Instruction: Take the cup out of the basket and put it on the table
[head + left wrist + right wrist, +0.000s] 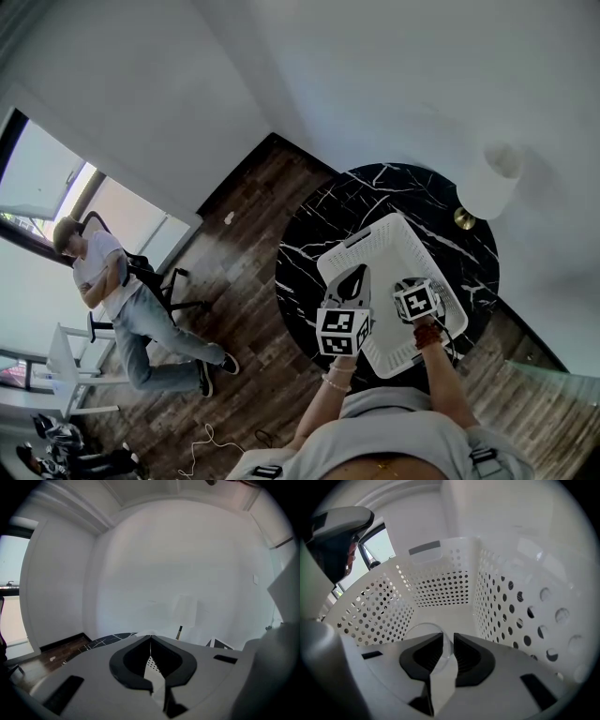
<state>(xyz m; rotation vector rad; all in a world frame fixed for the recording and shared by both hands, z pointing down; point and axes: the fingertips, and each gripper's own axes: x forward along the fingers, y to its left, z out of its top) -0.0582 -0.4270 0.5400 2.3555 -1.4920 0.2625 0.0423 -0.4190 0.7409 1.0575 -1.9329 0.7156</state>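
1. The right gripper is tipped down into the basket. Its jaws are partway apart and straddle the rim wall of the clear cup, and I can't see a squeeze yet. The cup sits low on the basket floor, so grabbing it by the rim makes sense.
2. The left gripper is closed. It looks pinched on the basket's near-left wall, probably to stop it sliding.
3. The basket sits on a round black marble table with bare top around it for the set-down.
4. In the way: a tall perforated wall is close on the cup's right, so I'd lift straight up. The lamp stands at the table's far edge, and the seated person is well apart.
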